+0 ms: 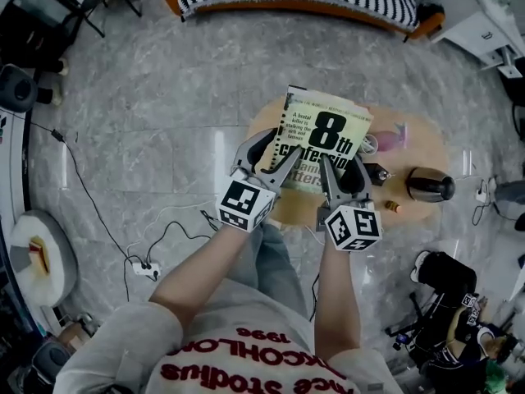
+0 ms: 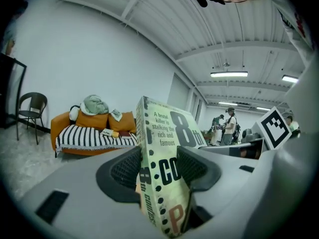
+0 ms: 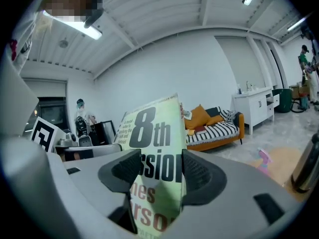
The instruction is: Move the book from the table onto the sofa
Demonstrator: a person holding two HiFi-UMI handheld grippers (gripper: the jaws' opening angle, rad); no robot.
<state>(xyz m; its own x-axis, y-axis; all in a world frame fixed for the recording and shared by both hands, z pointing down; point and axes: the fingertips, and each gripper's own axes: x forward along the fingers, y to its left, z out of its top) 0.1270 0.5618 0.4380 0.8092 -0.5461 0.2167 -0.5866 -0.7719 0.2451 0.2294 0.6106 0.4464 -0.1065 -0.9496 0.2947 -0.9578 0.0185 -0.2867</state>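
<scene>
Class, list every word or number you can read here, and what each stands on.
"8th": book cover.
"A brutal killer is stalking the rich and famous": same cover.
"1996": shirt, upside down.
Title word and author's name partly covered; cover's top line too small.

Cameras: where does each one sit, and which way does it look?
Head view: on the person's head, looking steeply down at book, table, forearms, left gripper, right gripper.
Left gripper view: rides the left gripper, looking along its jaws, shut on the book, toward the sofa.
Right gripper view: rides the right gripper; its jaws also grip the book.
Shared: all three show book and sofa.
</scene>
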